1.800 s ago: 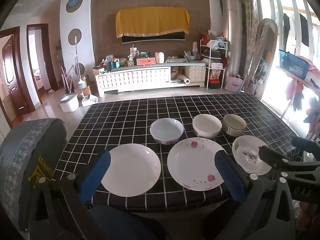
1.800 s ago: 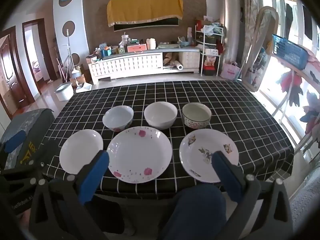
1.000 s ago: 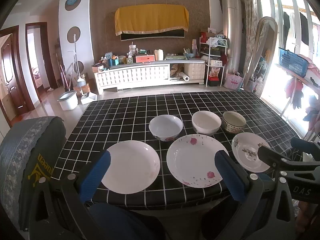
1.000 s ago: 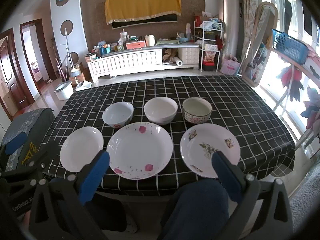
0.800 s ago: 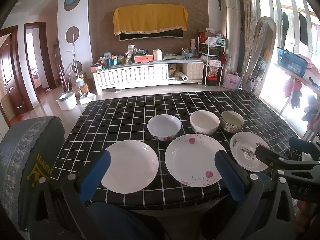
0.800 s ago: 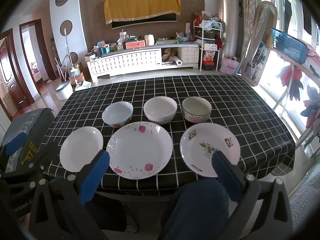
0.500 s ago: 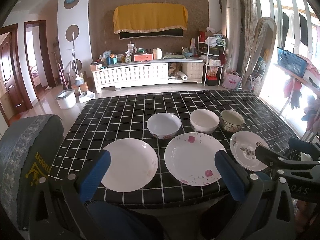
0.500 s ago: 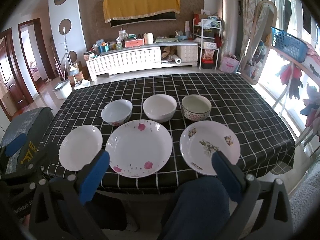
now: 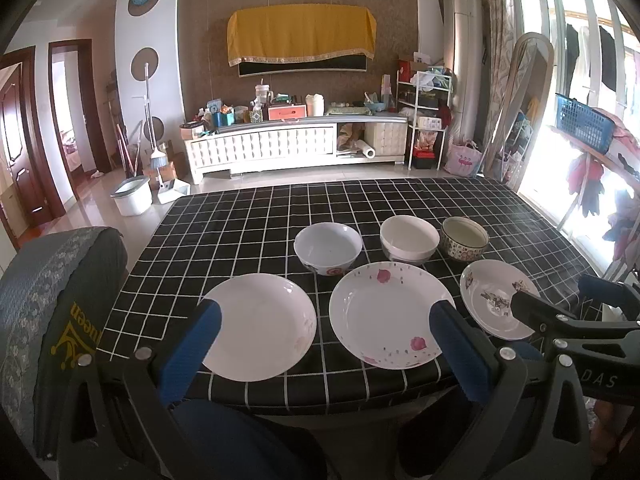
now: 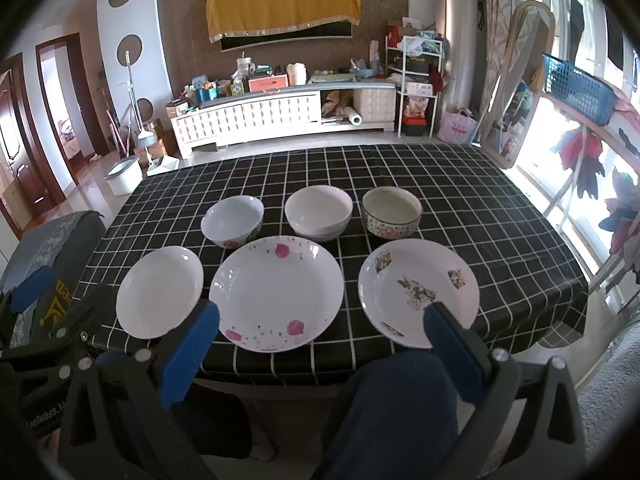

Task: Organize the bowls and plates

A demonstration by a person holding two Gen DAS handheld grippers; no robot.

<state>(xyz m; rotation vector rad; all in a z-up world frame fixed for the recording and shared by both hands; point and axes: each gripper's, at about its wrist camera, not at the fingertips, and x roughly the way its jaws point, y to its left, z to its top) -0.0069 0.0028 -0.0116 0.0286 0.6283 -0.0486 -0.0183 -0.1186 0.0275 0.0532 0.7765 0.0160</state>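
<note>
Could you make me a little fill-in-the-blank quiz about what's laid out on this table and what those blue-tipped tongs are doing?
1. The table holds three plates and ___ bowls.
2. The plate with pink flowers sits in the ___ of the plate row.
3. The plain white plate lies nearest the ___ tongs.
4. The right tongs are open and hold ___.

Missing words: three; middle; left; nothing

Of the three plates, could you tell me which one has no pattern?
The plain white plate at the left end; the other two carry pink petals or small pictures.
</note>
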